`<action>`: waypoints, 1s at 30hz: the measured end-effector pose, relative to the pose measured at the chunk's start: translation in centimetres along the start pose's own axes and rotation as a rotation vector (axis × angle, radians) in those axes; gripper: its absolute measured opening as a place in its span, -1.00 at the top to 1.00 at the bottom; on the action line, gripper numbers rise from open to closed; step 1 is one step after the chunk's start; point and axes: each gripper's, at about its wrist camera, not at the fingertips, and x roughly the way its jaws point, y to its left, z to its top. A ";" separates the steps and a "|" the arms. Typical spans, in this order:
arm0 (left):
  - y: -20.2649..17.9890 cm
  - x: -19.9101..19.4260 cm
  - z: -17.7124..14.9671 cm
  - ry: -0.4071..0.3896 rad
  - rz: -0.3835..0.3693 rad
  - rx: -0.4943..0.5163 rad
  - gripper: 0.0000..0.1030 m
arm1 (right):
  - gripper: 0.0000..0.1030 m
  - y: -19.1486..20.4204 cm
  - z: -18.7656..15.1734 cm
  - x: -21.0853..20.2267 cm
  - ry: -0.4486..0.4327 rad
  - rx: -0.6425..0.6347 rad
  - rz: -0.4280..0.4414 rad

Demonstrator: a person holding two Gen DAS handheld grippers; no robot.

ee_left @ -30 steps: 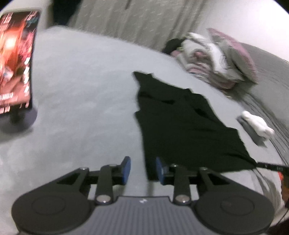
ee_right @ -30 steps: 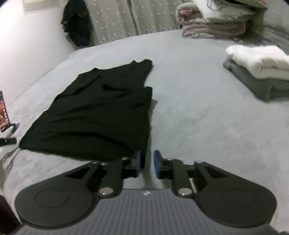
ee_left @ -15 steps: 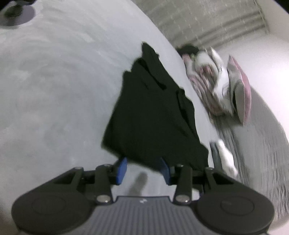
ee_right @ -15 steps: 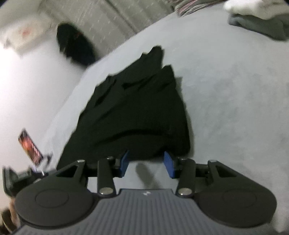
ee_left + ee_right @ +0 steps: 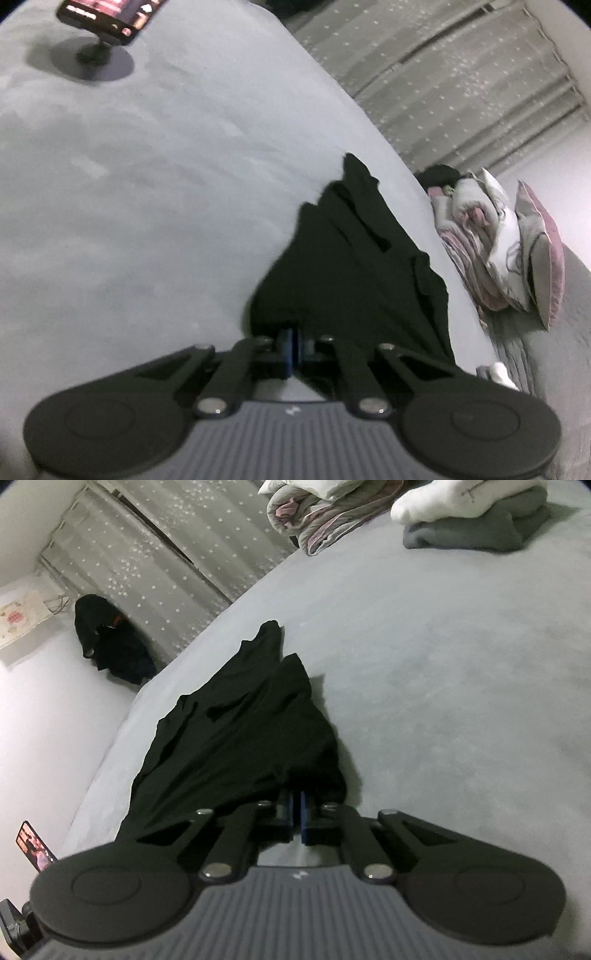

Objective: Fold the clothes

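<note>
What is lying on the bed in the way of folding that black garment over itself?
Nothing visible. Both tongs, left and right, already pinch the near hem of the black cloth garment. The grey bedspread around it lies bare.

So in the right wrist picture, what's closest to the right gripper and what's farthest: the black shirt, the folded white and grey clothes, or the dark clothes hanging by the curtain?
From the right gripper:
1. Black shirt, pinched at its near corner, straight ahead.
2. Folded white and grey clothes, up on the right of the bed.
3. Dark hanging clothes, beyond the bed's edge, upper left by the curtain.
</note>
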 end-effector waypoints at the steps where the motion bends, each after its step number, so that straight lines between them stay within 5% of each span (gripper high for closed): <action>1: 0.0 -0.4 0.2 -0.007 0.007 0.000 0.96 | 0.96 0.2 0.0 -0.3 0.001 -0.011 -0.003; 9: 1.4 -3.1 0.5 0.006 0.038 -0.006 0.98 | 0.98 0.3 0.3 -3.3 0.009 -0.001 0.014; 20: 0.8 -2.0 0.3 0.024 0.063 0.146 0.88 | 0.88 0.7 -1.2 -1.9 0.061 -0.125 -0.064; 23: 0.8 -2.3 0.6 0.019 0.059 0.158 0.72 | 0.75 1.0 -1.1 -2.3 0.063 -0.152 -0.067; 25: 0.8 -2.6 1.0 -0.008 0.071 0.156 0.38 | 0.71 1.2 -1.0 -2.6 0.059 -0.172 -0.083; 29: 0.1 -3.2 1.3 -0.081 0.122 0.184 -0.03 | 0.10 1.3 -0.7 -3.6 0.006 -0.202 -0.124; 30: -0.2 -3.3 1.4 -0.099 0.133 0.207 -0.04 | 0.10 1.5 -0.7 -3.8 -0.019 -0.228 -0.140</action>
